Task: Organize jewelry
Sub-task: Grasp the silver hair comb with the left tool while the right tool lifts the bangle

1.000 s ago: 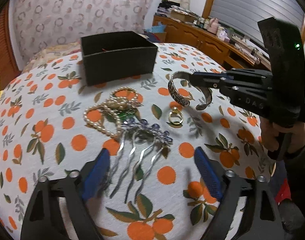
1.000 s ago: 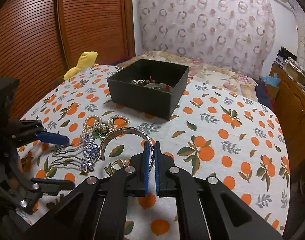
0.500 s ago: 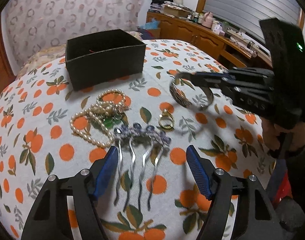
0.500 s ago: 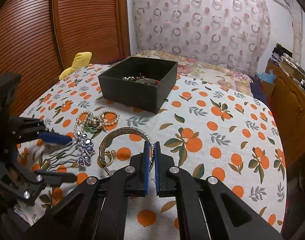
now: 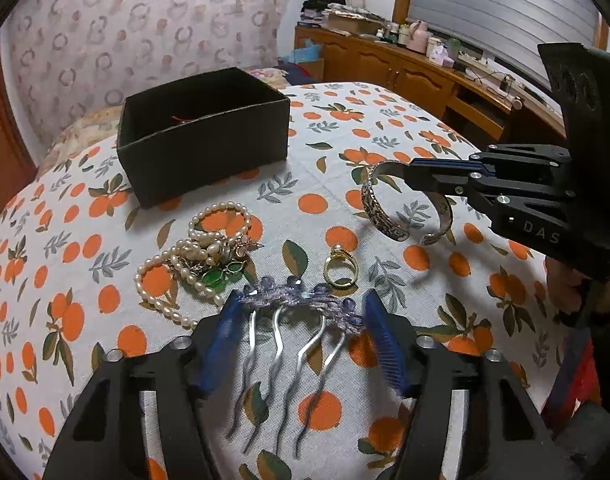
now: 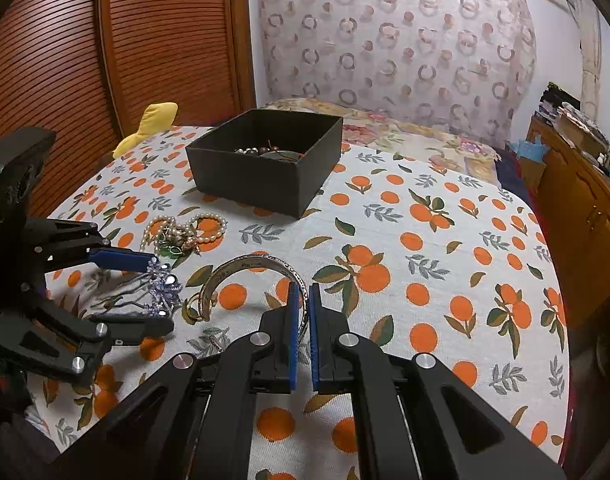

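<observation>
My left gripper (image 5: 301,304) is open, its blue pads on either side of a silver hair comb with purple beads (image 5: 293,300), (image 6: 161,284) that lies on the cloth. My right gripper (image 6: 303,292), seen in the left wrist view (image 5: 415,172), is shut on a silver cuff bracelet (image 6: 257,268), (image 5: 389,220) and holds it just above the table. A black box (image 5: 203,136), (image 6: 265,164) stands at the back with beads inside. A gold ring (image 5: 341,268), (image 6: 199,306) and a pile of pearl strands (image 5: 201,256), (image 6: 181,232) lie between.
The table wears a white cloth with orange fruit print (image 6: 445,248). A yellow soft item (image 6: 153,120) lies at the far left edge. A wooden cabinet (image 6: 585,200) stands to the right. A slatted wooden door (image 6: 65,60) is behind on the left.
My left gripper has moved forward and down so its open pads now flank the comb's beaded top. My right gripper has kept the cuff bracelet and shifted slightly.
</observation>
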`<state>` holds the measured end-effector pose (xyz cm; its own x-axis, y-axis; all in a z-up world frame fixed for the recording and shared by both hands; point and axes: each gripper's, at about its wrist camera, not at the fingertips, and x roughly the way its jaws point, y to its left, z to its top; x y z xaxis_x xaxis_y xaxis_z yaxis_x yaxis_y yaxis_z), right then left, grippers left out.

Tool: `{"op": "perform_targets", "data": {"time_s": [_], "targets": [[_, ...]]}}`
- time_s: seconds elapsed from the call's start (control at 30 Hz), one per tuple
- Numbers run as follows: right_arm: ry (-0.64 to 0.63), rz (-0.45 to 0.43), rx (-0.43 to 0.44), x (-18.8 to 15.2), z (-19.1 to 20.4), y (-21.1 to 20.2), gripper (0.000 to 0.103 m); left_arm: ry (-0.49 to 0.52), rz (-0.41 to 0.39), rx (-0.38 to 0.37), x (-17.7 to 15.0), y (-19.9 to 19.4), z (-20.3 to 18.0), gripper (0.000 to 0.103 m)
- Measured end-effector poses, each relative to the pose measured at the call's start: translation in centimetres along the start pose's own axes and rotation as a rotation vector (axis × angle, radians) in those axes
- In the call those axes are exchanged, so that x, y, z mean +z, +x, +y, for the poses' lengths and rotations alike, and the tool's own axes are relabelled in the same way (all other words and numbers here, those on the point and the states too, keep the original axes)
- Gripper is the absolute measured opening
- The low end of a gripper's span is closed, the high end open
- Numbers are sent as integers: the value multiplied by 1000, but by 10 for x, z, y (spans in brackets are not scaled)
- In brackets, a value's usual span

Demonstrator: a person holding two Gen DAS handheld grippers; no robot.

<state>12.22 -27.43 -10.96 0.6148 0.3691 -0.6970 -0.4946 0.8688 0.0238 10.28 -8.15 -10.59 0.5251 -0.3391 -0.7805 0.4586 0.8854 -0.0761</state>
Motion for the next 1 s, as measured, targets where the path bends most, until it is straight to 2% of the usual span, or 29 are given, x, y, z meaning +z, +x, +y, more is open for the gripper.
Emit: {"op": "perform_targets", "data": {"time_s": [0.23, 0.53, 1.0], "targets": [[1, -3, 2, -2, -1, -1, 6, -26, -37, -10, -3, -12, 2, 56], [3, -26, -4, 7, 1, -7, 6, -35, -132, 10, 10, -40, 6, 56], [-25, -81, 3, 57, -7, 5, 6, -64, -206, 54, 57, -51, 37, 56]]}}
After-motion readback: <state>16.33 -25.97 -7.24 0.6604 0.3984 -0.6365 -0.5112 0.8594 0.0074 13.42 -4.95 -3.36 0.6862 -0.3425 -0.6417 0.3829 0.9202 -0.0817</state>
